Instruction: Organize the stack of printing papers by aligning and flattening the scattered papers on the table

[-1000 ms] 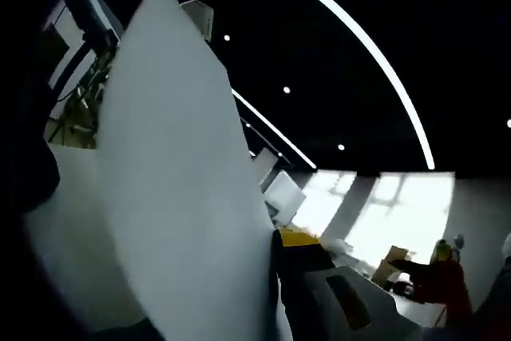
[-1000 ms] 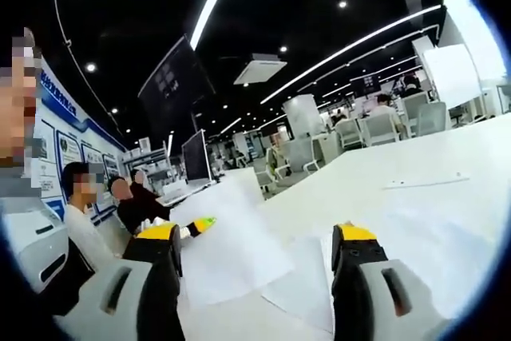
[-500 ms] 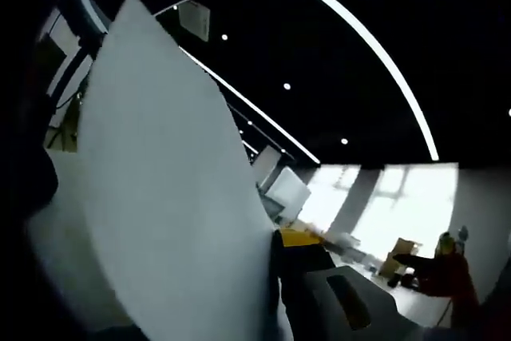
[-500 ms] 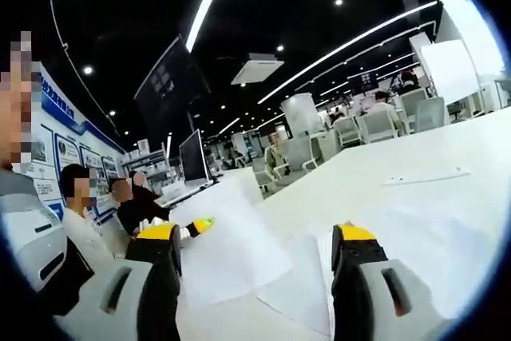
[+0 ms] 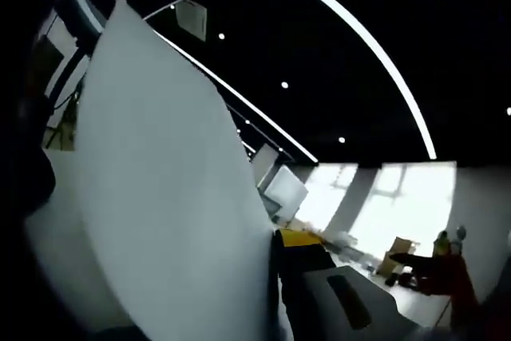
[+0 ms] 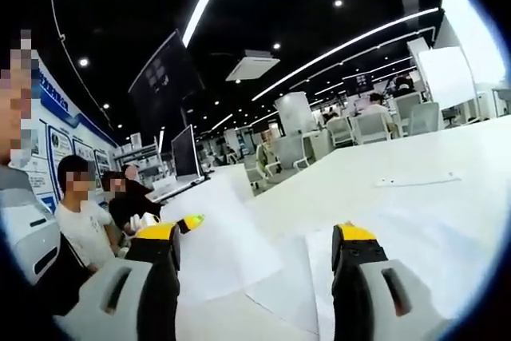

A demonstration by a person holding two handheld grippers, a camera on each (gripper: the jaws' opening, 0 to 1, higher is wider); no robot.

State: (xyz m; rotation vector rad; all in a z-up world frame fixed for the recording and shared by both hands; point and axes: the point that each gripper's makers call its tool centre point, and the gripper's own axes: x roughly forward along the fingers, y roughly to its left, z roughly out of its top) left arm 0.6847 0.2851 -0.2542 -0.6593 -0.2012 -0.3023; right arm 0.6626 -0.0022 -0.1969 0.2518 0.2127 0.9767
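- Between my left gripper (image 5: 275,277) jaws I've got a white sheet (image 5: 168,197) pinched; it stands up tall from the fingers and bows over to the left of them, so I judge the grasp is down at one edge.
- Beyond that sheet, only ceiling lights and a bright window, so I'm tilted well up and off the table.
- Over on my right gripper (image 6: 255,273), the jaws stand wide apart, grasping nothing, yellow fingertips (image 6: 349,234) hovering low.
- Just ahead of those fingers lie loose papers (image 6: 231,245), overlapping and skewed, on the white table (image 6: 359,181).
- Further out, one more single sheet (image 6: 417,180) lies well apart.
- My call: lower the held sheet flat onto the overlapping ones, then square the edges with the free jaws.
- People sit off to the left, beyond the table.
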